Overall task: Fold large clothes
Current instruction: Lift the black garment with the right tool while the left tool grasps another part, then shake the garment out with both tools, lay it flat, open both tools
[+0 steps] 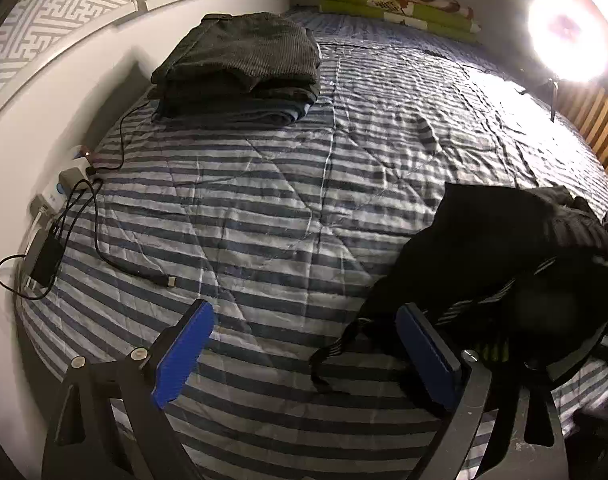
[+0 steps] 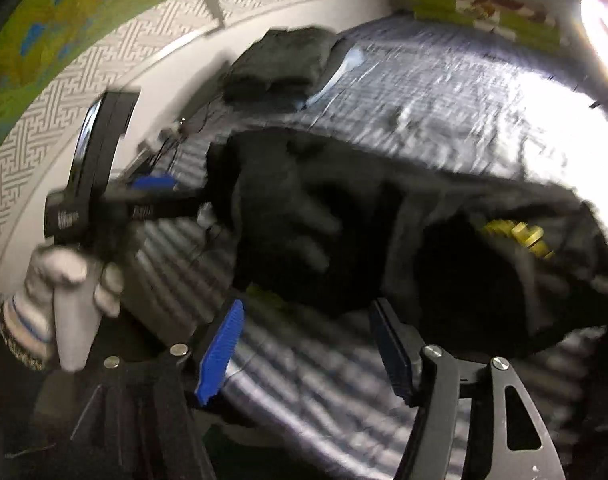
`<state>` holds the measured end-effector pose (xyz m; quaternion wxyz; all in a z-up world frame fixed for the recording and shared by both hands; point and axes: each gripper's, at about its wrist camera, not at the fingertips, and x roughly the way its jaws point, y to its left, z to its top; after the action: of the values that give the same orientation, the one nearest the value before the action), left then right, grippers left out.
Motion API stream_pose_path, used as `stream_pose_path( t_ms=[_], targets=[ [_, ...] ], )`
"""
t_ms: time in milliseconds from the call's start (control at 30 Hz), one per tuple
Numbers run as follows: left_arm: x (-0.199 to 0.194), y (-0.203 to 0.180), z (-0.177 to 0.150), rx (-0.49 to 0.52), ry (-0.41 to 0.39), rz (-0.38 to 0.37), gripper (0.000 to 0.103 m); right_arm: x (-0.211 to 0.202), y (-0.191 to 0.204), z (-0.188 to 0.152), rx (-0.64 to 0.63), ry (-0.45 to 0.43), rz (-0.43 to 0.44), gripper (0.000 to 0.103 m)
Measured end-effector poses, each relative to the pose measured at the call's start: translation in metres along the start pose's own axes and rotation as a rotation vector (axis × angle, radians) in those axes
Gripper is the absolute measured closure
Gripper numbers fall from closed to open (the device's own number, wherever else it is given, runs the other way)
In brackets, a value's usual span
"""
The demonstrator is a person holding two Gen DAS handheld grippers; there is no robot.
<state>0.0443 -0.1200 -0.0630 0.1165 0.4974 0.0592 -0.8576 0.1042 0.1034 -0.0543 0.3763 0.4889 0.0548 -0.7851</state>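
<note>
Though blurred, black garment partly cropped.

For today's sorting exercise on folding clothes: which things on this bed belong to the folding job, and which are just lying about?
Part of the job:
- black garment, crumpled, unfolded
- folded dark clothes stack
- left gripper and right gripper, both open

Lying about:
- charger cables
- power strip
- lamp
- rolled bedding

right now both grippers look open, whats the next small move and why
Probably ease the left gripper right to pinch the crumpled black garment at its near edge: it lies unfolded on the striped bedcover, and the right gripper also holds nothing.
</note>
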Motion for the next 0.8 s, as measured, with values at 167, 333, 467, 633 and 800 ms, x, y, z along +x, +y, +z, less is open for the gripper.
stream_pose_path(
  t_ms=[167,333,467,633,800],
  targets=[
    [0.007,-0.003,-0.004,0.001,0.014,-0.095,0.008,0.041,0.012,0.003,0.018,0.03,-0.036,0.04],
    [0.026,-0.024,0.009,0.027,0.03,-0.135,0.021,0.064,0.001,0.02,0.029,0.029,-0.103,0.043],
    [0.033,-0.04,0.021,0.024,0.047,-0.171,0.081,0.052,-0.014,0.024,0.05,0.061,-0.091,0.101],
    [0.007,-0.043,0.028,0.033,-0.022,-0.229,0.08,-0.024,-0.048,0.028,0.056,-0.067,-0.222,0.101],
    [-0.01,-0.04,0.017,0.102,-0.053,-0.189,0.08,-0.075,-0.079,0.026,0.105,-0.138,-0.312,0.101]
  ],
)
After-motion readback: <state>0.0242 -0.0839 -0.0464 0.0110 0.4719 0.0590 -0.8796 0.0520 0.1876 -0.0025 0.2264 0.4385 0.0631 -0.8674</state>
